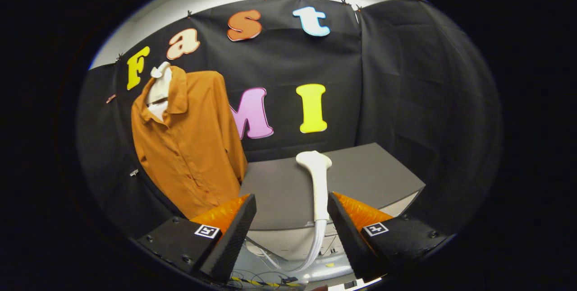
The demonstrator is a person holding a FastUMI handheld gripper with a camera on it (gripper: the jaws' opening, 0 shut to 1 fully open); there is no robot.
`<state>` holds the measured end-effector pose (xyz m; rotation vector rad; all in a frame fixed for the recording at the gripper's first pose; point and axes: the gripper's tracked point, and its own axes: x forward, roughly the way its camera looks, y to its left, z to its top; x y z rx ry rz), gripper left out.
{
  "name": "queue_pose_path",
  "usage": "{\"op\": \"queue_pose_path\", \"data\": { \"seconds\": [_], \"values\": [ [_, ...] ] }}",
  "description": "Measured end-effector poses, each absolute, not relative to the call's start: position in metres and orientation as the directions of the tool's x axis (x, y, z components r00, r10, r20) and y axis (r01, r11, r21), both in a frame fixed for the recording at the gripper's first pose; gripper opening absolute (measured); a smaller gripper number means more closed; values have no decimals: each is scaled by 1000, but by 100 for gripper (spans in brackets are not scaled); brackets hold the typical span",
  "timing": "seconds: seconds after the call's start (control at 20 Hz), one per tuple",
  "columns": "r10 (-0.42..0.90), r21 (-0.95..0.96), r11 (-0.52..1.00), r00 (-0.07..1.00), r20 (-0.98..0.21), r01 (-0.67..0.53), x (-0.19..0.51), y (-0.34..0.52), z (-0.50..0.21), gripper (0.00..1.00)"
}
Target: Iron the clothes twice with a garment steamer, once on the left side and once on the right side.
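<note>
Open claw (292, 210) flanks white steamer (318, 182) lying on table (360, 178).

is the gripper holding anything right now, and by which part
Nothing is held: the tongs are open, and the steamer lies on the table between them, untouched.

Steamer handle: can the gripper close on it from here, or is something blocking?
Probably yes. The gripper is open, and the steamer lies on the grey table just ahead, close to one finger. Nothing lies between; the orange shirt hangs off to the side.
</note>
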<state>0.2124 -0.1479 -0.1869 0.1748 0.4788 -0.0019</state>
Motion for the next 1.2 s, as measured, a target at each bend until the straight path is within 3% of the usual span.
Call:
{"op": "queue_pose_path", "data": {
  "seconds": [0.45, 0.6, 0.75, 0.85, 0.9, 0.95, 1.15, 1.2],
  "values": [
    [92, 250, 963, 745, -661, 103, 298, -191, -291, 99],
    [111, 267, 957, 710, -695, 111, 308, -191, -316, 79],
    [136, 276, 956, 675, -725, 103, 324, -186, -337, 79],
    [153, 290, 951, 651, -743, 107, 323, -181, -342, 58],
    [129, 262, 960, 666, -734, 103, 329, -184, -349, 47],
    [131, 269, 958, 679, -722, 101, 336, -191, -337, 47],
    [128, 287, 955, 770, -625, 75, 334, -188, -333, 26],
    [109, 275, 958, 787, -607, 79, 329, -188, -328, 25]
  ]
}}
